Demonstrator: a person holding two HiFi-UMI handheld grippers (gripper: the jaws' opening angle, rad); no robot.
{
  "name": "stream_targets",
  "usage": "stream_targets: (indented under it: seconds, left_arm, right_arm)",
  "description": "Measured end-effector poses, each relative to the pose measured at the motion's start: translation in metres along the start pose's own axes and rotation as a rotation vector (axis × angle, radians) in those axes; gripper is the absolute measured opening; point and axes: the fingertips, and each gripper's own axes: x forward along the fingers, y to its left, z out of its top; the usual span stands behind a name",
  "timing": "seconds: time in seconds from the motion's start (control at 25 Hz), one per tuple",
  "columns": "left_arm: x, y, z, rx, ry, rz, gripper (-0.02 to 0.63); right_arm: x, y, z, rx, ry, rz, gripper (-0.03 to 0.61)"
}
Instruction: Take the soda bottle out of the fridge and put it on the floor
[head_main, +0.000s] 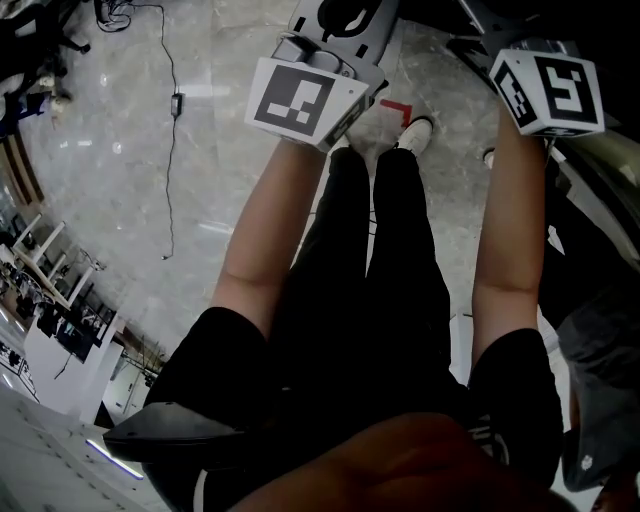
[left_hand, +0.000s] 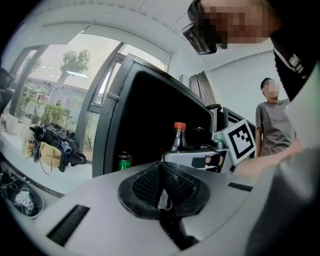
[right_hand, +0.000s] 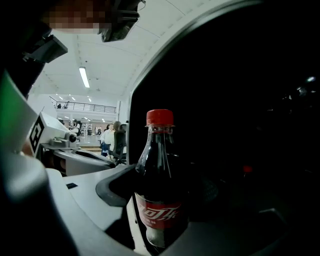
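In the head view, the left gripper (head_main: 305, 95) and right gripper (head_main: 548, 90) show only their marker cubes, held out over the marble floor (head_main: 130, 200); the bottle is out of sight.

In the left gripper view, the jaws are pressed together with nothing between them. Farther off, the soda bottle (left_hand: 178, 138) stands upright at the dark fridge (left_hand: 145, 115), right of a green can (left_hand: 124, 162).

In the right gripper view, the jaws clasp the bottle's lower body, with the red cap uppermost.

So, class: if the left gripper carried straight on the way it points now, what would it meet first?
Probably the right gripper, which holds the soda bottle just ahead of the left gripper's shut jaws. Depth is unclear; slightly left it would enter the open fridge instead.
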Motion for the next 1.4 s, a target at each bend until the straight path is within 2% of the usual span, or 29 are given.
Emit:
stream_targets:
  seconds: [0.28, 0.48, 0.68, 0.84, 0.96, 1.2, 1.4]
  left_arm:
    - [-0.053, 0.009, -0.049, -0.031, 0.007, 0.010, 0.005]
    - [-0.105, 0.032, -0.106, -0.051, 0.062, 0.073, 0.005]
    - [-0.136, 0.069, -0.184, -0.110, 0.113, 0.154, 0.005]
    - [-0.153, 0.095, -0.259, -0.135, 0.162, 0.180, 0.005]
    - [-0.159, 0.105, -0.309, -0.157, 0.204, 0.184, 0.005]
    - [-0.167, 0.115, -0.411, -0.205, 0.287, 0.176, 0.005]
    - [-0.163, 0.123, -0.466, -0.197, 0.319, 0.148, 0.005]
  right_arm:
    - [-0.013, 0.072, -0.043, 0.015, -0.008, 0.093, 0.318]
    - [0.001, 0.123, -0.107, 0.067, 0.021, 0.138, 0.318]
    - [0.026, 0.161, -0.213, 0.082, 0.131, 0.136, 0.318]
    - [0.044, 0.195, -0.311, 0.112, 0.224, 0.137, 0.318]
    - [0.049, 0.210, -0.381, 0.131, 0.297, 0.138, 0.317]
    - [0.054, 0.237, -0.513, 0.103, 0.447, 0.158, 0.318]
    - [0.064, 0.251, -0.602, 0.096, 0.534, 0.190, 0.318]
